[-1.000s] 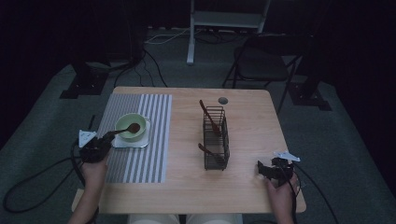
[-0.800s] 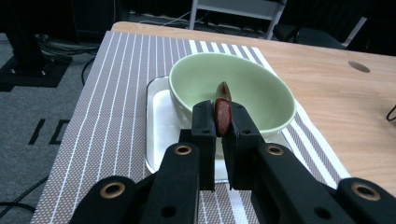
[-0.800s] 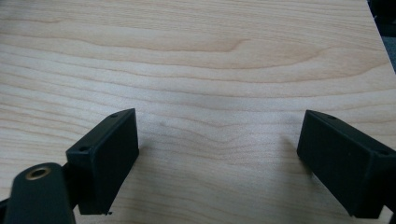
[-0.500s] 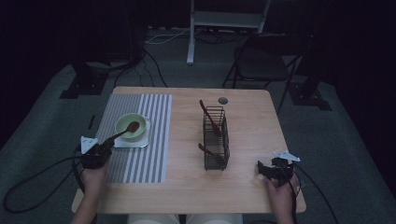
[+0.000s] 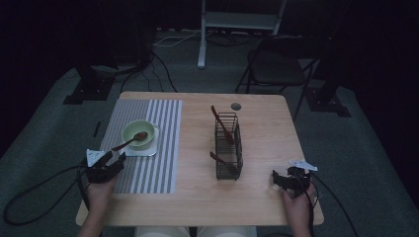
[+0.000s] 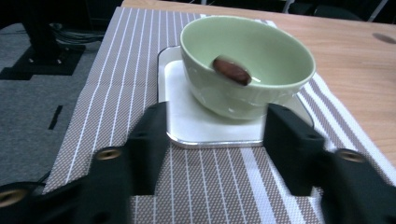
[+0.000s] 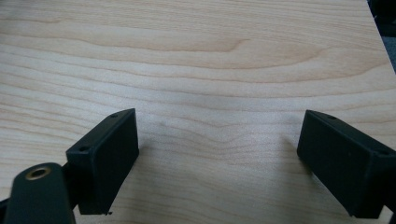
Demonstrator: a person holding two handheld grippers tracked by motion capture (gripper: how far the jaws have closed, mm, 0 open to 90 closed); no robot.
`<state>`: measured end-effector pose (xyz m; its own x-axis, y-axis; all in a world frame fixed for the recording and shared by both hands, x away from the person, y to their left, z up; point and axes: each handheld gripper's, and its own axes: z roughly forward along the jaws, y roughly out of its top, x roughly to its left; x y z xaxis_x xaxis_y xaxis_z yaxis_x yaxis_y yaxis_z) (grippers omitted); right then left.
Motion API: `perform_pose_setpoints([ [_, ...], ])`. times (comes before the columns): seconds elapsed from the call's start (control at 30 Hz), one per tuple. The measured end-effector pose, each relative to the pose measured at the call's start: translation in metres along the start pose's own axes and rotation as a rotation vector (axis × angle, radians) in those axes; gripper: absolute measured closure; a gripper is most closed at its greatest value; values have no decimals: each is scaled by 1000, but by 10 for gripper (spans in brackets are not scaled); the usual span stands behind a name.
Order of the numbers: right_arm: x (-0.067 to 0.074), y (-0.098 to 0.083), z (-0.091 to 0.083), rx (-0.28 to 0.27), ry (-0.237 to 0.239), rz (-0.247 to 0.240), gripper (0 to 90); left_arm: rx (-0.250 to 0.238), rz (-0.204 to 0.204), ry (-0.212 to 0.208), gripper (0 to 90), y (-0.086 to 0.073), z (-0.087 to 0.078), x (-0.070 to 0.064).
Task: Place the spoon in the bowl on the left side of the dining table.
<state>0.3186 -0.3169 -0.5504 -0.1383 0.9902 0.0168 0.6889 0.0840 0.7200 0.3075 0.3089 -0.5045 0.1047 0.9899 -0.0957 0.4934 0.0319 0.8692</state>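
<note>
I am holding the left tool [image 5: 114, 159] with jaws spread wide and empty over the grey striped placemat [image 5: 163, 148], just short of the pale green ceramic bowl [image 6: 243, 70] sitting on its white square tray [image 6: 187, 121]. A brown wooden spoon [image 5: 129, 141] is leaning in that bowl. My right tool [image 5: 277, 178] is gaping wide over the bare light wooden table [image 7: 196, 56], near the black wire rack [image 5: 228, 148].

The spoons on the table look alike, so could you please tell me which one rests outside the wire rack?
The spoon in the green bowl on the striped mat; its handle leans over the rim. The other two spoons sit in the black wire rack.
</note>
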Motion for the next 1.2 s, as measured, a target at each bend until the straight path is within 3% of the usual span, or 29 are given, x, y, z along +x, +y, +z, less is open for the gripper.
perform_pose_setpoints([
  [0.1,0,0,0,0,0,0,119,9,-5,0,281,-3,-1,0],
  [0.17,0,0,0,0,0,0,119,20,-26,-30,253,-4,-2,0],
  [0.2,0,0,0,0,0,0,119,20,-27,-37,183,-6,-2,0],
  [0.43,0,0,0,0,0,0,119,45,1,-65,141,-16,-7,1],
  [0.5,0,0,0,0,0,0,119,53,14,-56,139,-19,-9,2],
  [0.57,0,0,0,0,0,0,119,58,22,-39,80,-23,-11,3],
  [0.73,0,0,0,0,0,0,119,71,19,-38,78,-32,-15,7],
  [0.77,0,0,0,0,0,0,119,77,27,-40,79,-34,-16,7],
  [0.83,0,0,0,0,0,0,119,67,64,-3,78,-39,-18,6],
  [0.93,0,0,0,0,0,0,119,70,86,-20,78,-45,-22,7],
  [1.2,0,0,0,0,0,0,119,57,64,-5,79,-52,-37,10],
])
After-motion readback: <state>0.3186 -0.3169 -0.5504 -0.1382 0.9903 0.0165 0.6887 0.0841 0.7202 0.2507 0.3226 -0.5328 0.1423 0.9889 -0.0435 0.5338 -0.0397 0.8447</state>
